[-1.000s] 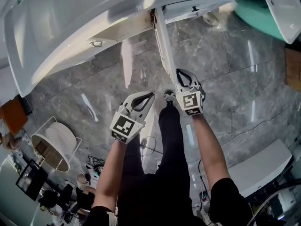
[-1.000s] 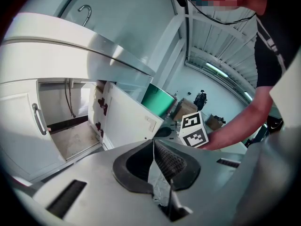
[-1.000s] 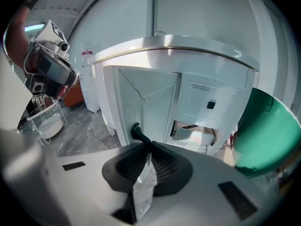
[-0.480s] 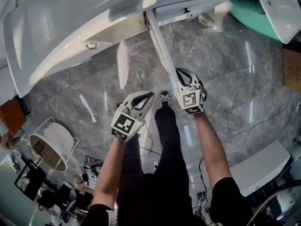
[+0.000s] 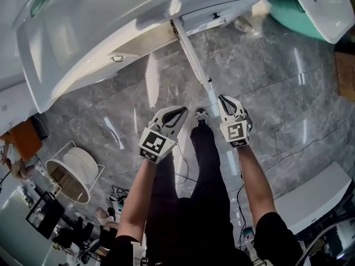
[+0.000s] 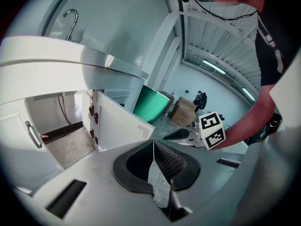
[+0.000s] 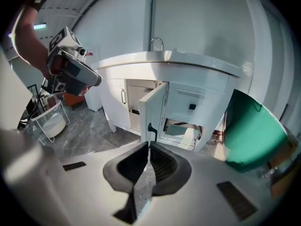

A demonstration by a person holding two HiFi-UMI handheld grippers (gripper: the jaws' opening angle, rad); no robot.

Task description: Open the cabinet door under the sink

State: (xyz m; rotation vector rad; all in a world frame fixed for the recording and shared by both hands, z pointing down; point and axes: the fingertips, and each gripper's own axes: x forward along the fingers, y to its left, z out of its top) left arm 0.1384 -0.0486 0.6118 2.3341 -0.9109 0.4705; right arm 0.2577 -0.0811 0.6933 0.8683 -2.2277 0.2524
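Note:
The white cabinet door point(image 5: 191, 51) under the sink counter point(image 5: 100, 26) stands swung out, edge-on in the head view. In the right gripper view the door point(image 7: 153, 105) shows its black handle point(image 7: 150, 128) just ahead of my right gripper point(image 7: 149, 147), which is shut on nothing and a little apart from the handle. From above, the right gripper point(image 5: 224, 98) sits beside the door's free end. My left gripper point(image 5: 176, 111) hangs lower left, also shut and empty. The left gripper view looks past its jaws point(image 6: 153, 142) at the door's inner face point(image 6: 117, 124) and the open cabinet.
A green bin point(image 5: 294, 10) stands right of the cabinet. The left cabinet door with a bar handle point(image 6: 30, 133) stays closed. A white wire basket point(image 5: 69, 173) sits on the grey marble floor at left. My legs are between the two grippers.
The right gripper has come off the door's free end and drawn back slightly to the right. The door stays swung open. The left gripper has shifted a little right.

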